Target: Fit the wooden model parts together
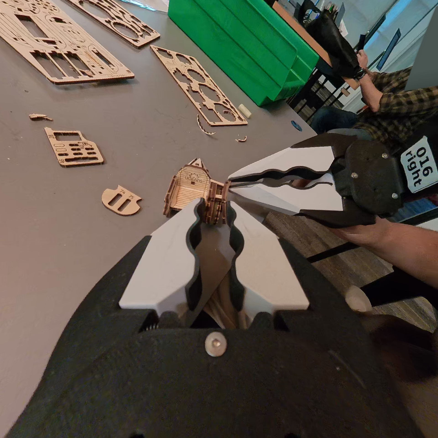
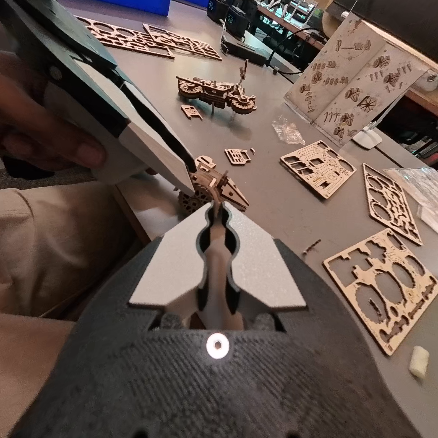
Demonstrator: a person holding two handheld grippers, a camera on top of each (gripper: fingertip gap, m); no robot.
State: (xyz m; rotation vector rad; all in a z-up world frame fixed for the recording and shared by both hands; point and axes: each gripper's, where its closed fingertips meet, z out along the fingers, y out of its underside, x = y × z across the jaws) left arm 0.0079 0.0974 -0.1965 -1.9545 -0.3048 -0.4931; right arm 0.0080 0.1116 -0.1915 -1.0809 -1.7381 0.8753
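Over the near edge of the grey table (image 1: 123,237) both claws meet at a small wooden sidecar (image 1: 189,192). The left claw (image 1: 214,208) is closed narrow on the sidecar's wheel end. The right claw (image 2: 216,207) pinches a thin wooden piece (image 2: 216,208) (nearly edge-on to its own camera) and presses it against the sidecar's side. Beyond the sidecar stands a finished wooden motorbike (image 2: 216,93). Punched-out wooden sheets (image 2: 379,289) lie to the sidecar's right, and green bins (image 1: 239,45) sit farther back.
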